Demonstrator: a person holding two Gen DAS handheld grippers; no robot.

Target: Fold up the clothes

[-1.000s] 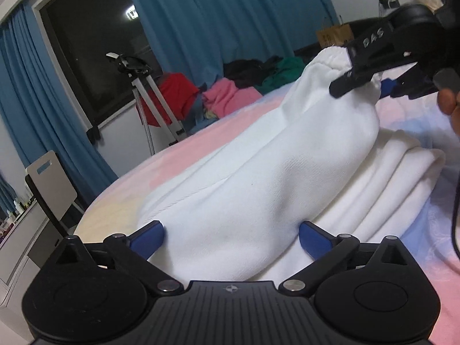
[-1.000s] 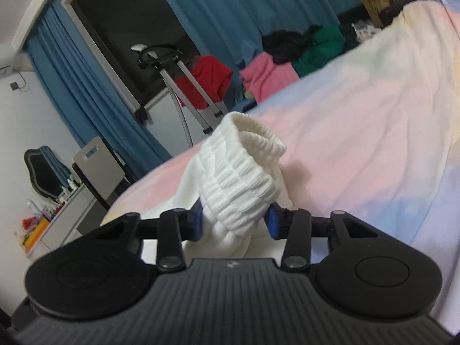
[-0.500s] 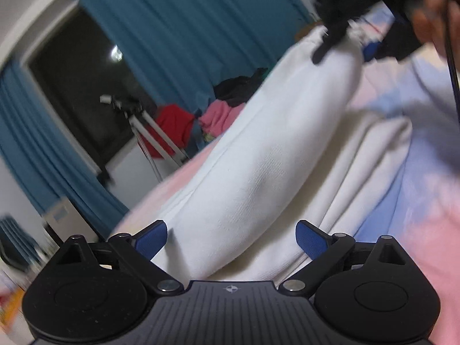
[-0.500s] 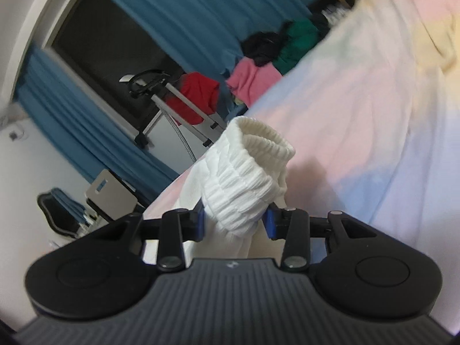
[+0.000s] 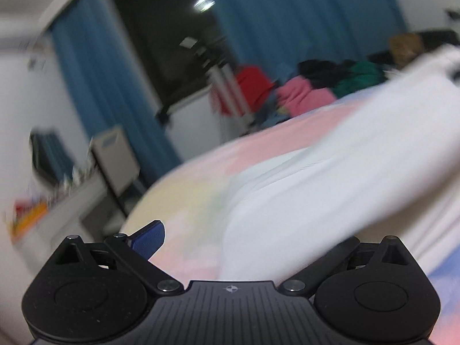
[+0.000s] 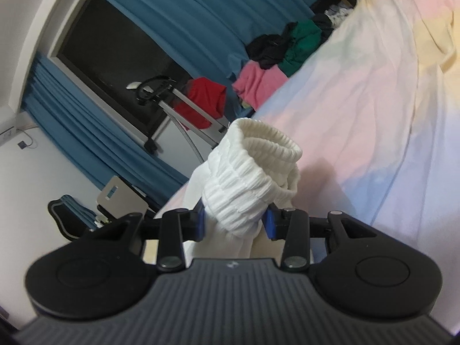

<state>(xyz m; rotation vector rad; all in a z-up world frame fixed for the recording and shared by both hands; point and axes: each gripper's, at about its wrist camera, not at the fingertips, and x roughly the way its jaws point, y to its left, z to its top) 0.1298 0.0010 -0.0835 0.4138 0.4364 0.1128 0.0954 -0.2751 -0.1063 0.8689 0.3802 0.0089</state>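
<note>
A white garment (image 5: 330, 178) lies stretched across the pastel bedspread (image 5: 244, 155) in the blurred left wrist view. My left gripper (image 5: 247, 238) is open, its jaws wide apart at the garment's near edge; the cloth covers the right fingertip. My right gripper (image 6: 234, 220) is shut on the garment's ribbed elastic cuff (image 6: 253, 178) and holds it lifted above the bed (image 6: 373, 100).
A pile of pink, green, black and red clothes (image 6: 273, 66) lies beyond the bed's far edge by blue curtains (image 6: 201, 14). A metal stand (image 6: 172, 106) and a chair (image 6: 120, 195) stand near the dark window. A desk with small items (image 5: 43, 215) is at the left.
The left gripper has swung left along the garment's edge, so more bedspread shows. The right gripper has kept its hold on the cuff and tilted.
</note>
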